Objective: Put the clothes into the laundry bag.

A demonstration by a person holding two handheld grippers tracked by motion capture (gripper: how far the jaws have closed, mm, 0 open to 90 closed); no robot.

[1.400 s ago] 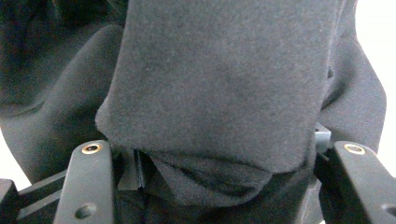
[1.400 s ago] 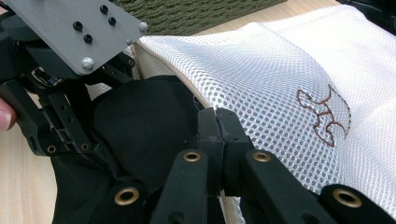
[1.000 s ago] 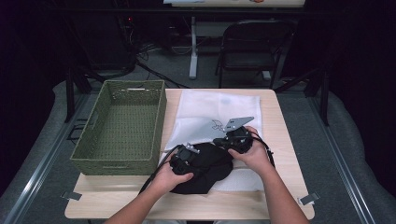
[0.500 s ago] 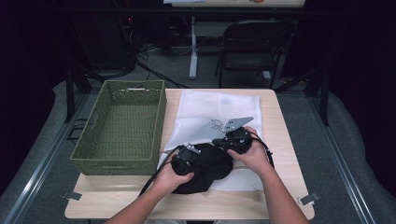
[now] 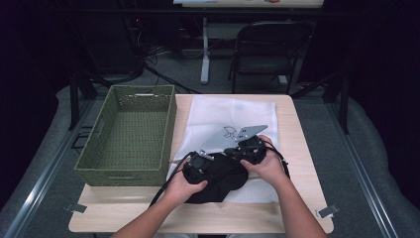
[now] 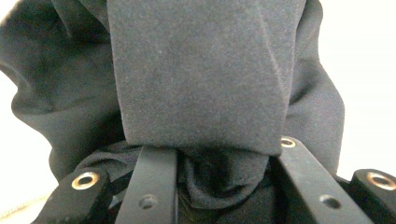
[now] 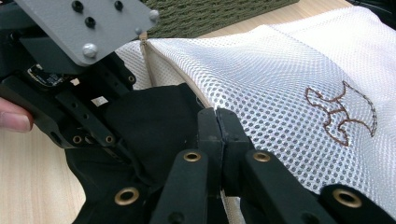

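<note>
Black cloth (image 6: 201,79) swallowing left tongs (image 6: 205,154) (tips hidden).

The surface (image 5: 297,148) is evenly lit from above while the room behind it lies dark. Up close, the black cloth (image 6: 201,74) looks soft and blurred; the white mesh bag (image 7: 289,70) shows crisp, slightly glaring.

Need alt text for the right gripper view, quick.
The right gripper, jaws shut, pinches the edge of a white mesh bag beside a black cloth. The left gripper is at upper left, a green basket behind.
</note>
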